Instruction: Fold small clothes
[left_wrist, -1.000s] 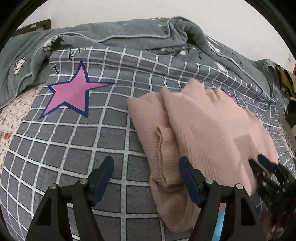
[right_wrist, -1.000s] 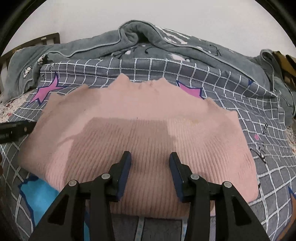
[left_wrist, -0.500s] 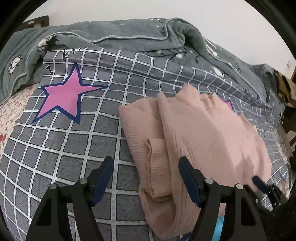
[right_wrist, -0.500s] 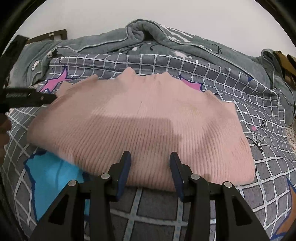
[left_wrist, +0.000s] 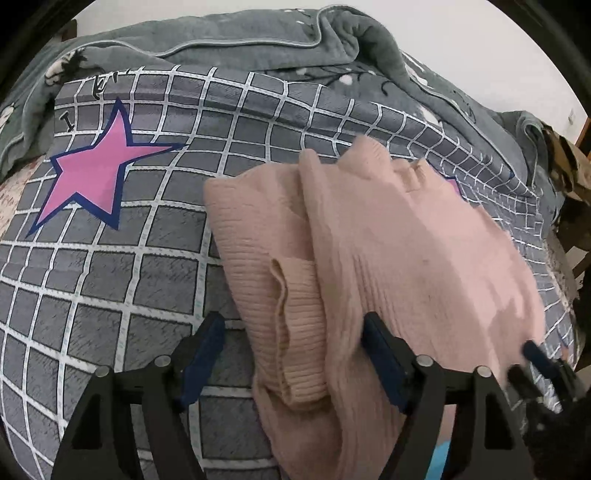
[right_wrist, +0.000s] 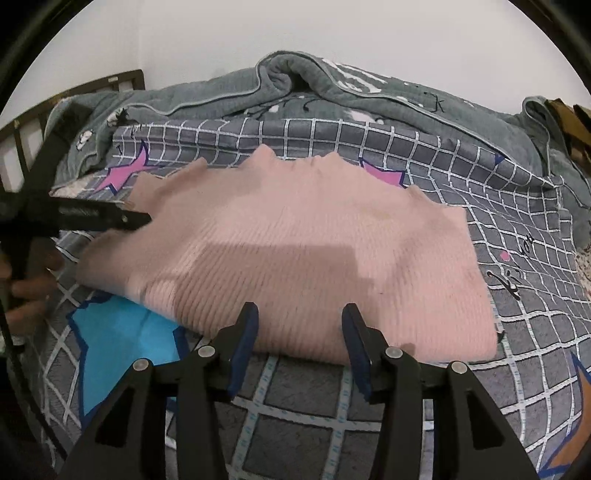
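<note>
A pink ribbed sweater (left_wrist: 388, 258) lies folded on the grey checked bedspread (left_wrist: 110, 280); it also shows in the right wrist view (right_wrist: 295, 251). A folded sleeve with its cuff (left_wrist: 295, 332) lies along its left edge. My left gripper (left_wrist: 291, 354) is open, its jaws standing either side of that cuff, just above the sweater's near corner. My right gripper (right_wrist: 299, 339) is open and empty, just off the sweater's near folded edge. The right gripper also shows at the left wrist view's lower right (left_wrist: 535, 365), and the left gripper at the right wrist view's left (right_wrist: 110, 218).
A rumpled grey-green quilt (right_wrist: 332, 96) is heaped along the far side of the bed. The bedspread carries a pink star (left_wrist: 96, 173) and a blue star (right_wrist: 125, 339). A dark wooden headboard (right_wrist: 74, 92) stands at far left. A white wall rises behind.
The right gripper has drawn back off the sweater toward its near edge. The left gripper has shifted right, so the sleeve cuff now lies between its jaws. The sweater lies as before.
</note>
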